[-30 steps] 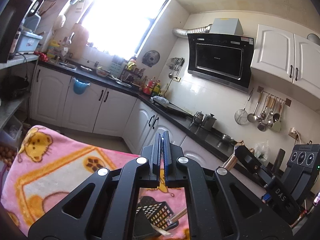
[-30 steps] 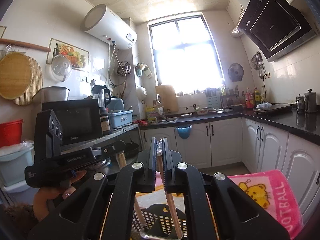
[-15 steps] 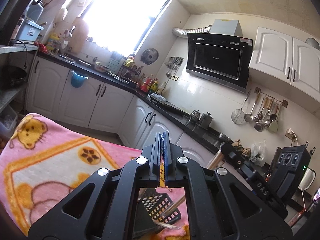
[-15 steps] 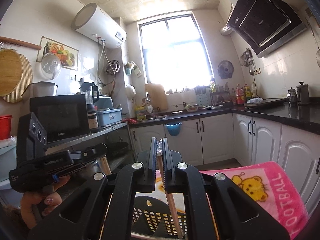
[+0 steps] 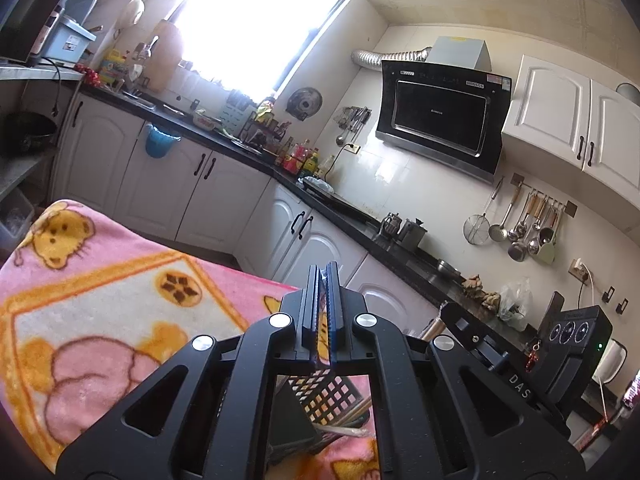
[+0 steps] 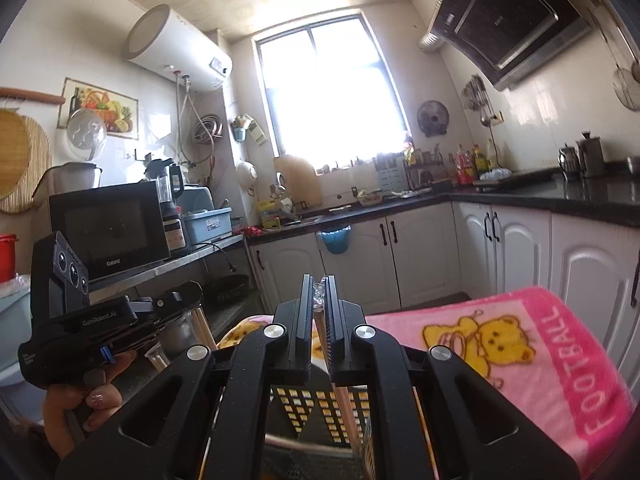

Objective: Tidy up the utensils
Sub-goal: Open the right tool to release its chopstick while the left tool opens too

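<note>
Chopsticks (image 6: 340, 404) sit clamped in the right gripper (image 6: 319, 312), tips dipping into the black basket (image 6: 316, 408) on the pink blanket (image 6: 540, 360); left gripper (image 5: 322, 312) is pinched together (contents unclear). Release is pending, one wooden utensil (image 5: 352, 414) already inside.

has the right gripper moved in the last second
Yes. The right gripper has sunk: the black basket and pink blanket fill more of its view.
</note>
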`<move>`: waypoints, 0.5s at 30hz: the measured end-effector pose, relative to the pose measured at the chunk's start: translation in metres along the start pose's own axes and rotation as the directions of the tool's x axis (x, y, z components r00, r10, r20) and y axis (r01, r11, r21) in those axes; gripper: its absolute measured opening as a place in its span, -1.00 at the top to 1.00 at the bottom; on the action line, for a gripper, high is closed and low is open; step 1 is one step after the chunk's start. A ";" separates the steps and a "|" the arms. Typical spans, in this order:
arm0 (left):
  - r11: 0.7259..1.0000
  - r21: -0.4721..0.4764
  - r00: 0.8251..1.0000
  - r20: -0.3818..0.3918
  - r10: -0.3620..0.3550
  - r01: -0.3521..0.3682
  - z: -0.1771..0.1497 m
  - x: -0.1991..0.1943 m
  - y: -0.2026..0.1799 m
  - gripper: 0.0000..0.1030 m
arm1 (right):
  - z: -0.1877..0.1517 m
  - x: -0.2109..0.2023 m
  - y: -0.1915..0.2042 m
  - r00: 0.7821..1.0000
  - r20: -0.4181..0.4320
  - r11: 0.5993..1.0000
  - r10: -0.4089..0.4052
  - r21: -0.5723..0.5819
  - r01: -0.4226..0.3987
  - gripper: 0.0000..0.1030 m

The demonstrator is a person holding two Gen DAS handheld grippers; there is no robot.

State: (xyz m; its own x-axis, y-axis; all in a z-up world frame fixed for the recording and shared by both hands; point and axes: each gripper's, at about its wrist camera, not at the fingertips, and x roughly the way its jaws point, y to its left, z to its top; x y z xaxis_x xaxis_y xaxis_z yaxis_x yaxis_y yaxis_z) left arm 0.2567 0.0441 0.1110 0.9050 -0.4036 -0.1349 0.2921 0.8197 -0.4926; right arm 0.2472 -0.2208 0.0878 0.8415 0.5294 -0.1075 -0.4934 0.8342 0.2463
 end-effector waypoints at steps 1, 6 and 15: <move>1.000 0.000 1.000 -0.005 0.003 -0.003 -0.002 0.000 0.000 0.99 | -0.002 -0.002 -0.001 1.000 -0.004 1.000 -0.004 0.008 0.004 0.84; 1.000 -0.002 0.999 -0.034 0.014 -0.014 -0.008 -0.001 0.000 0.99 | -0.010 -0.014 -0.009 1.000 -0.021 0.999 -0.021 0.047 0.021 0.61; 0.999 -0.011 0.994 -0.105 0.031 -0.032 -0.017 -0.009 -0.004 0.78 | -0.016 -0.040 -0.011 0.996 -0.062 0.997 -0.060 0.055 0.063 0.25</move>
State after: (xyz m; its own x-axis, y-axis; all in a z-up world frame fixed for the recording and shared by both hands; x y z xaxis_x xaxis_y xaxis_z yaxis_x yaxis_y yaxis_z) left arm 0.2421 0.0375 0.0993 0.8762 -0.4185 -0.2391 0.2594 0.8276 -0.4979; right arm 0.2151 -0.2486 0.0738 0.8541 0.4874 -0.1818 -0.4266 0.8562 0.2913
